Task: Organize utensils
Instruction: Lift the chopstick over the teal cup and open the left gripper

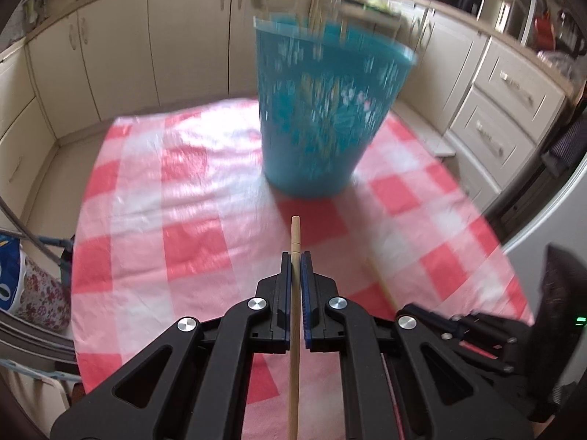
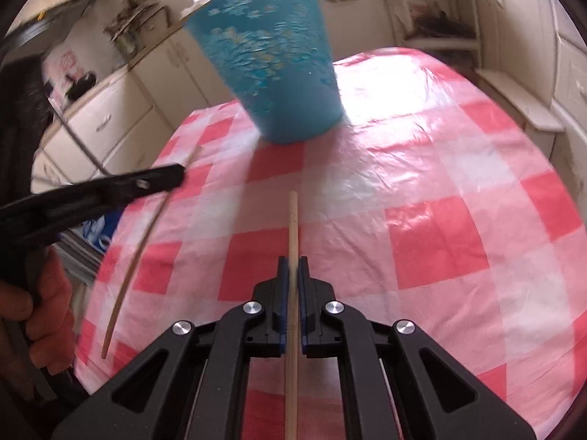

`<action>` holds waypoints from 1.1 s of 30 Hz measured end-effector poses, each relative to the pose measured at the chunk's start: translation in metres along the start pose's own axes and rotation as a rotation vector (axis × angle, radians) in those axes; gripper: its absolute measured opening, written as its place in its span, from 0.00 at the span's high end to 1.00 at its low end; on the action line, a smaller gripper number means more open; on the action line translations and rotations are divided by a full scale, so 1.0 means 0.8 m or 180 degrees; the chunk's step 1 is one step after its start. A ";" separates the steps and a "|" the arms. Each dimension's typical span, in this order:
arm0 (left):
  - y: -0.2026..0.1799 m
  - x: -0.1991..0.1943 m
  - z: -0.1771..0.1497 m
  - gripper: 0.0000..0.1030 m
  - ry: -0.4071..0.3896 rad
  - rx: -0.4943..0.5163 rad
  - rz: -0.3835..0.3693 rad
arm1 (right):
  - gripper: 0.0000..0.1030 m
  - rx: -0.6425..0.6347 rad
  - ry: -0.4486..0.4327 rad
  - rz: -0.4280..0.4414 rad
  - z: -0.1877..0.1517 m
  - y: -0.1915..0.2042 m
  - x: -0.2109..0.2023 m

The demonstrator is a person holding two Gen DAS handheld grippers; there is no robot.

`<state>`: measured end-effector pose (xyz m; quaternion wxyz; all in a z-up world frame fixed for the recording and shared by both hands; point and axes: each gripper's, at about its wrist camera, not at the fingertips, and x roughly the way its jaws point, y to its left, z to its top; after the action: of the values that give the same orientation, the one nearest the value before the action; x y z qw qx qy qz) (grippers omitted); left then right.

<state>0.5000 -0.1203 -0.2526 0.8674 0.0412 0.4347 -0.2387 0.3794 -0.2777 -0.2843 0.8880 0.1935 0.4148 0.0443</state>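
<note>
My left gripper is shut on a wooden chopstick that pokes out ahead of the blue pads, above the pink checked tablecloth. My right gripper is shut on a second chopstick in the same way. A blue perforated basket stands upright beyond both; blurred sticks show above its rim. In the right wrist view the basket is at the top and the left gripper, held by a hand, comes in from the left with its chopstick across it.
Cream cabinets and drawers surround the table on several sides. A white shelf unit stands behind the table's far right. A floral item and a rack sit off the table's left edge.
</note>
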 end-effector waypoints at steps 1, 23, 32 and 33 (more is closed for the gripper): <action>0.001 -0.007 0.004 0.95 -0.0074 -0.0017 -0.0032 | 0.94 0.0038 0.0022 0.0020 0.003 -0.002 0.002; -0.007 -0.124 0.189 0.95 -0.1839 -0.0332 -0.0490 | 0.94 0.0101 0.0049 0.0095 0.004 -0.004 0.003; -0.006 -0.078 0.260 0.95 -0.2270 -0.0800 -0.0187 | 0.94 0.0122 0.0061 0.0137 0.004 -0.007 0.003; -0.007 -0.070 0.262 0.95 -0.2283 -0.0837 -0.0143 | 0.94 0.0125 0.0061 0.0142 0.004 -0.007 0.003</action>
<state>0.6227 -0.1622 -0.0789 0.9569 -0.1661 0.1313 -0.1990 0.3830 -0.2830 -0.2863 0.8788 0.2196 0.4197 0.0578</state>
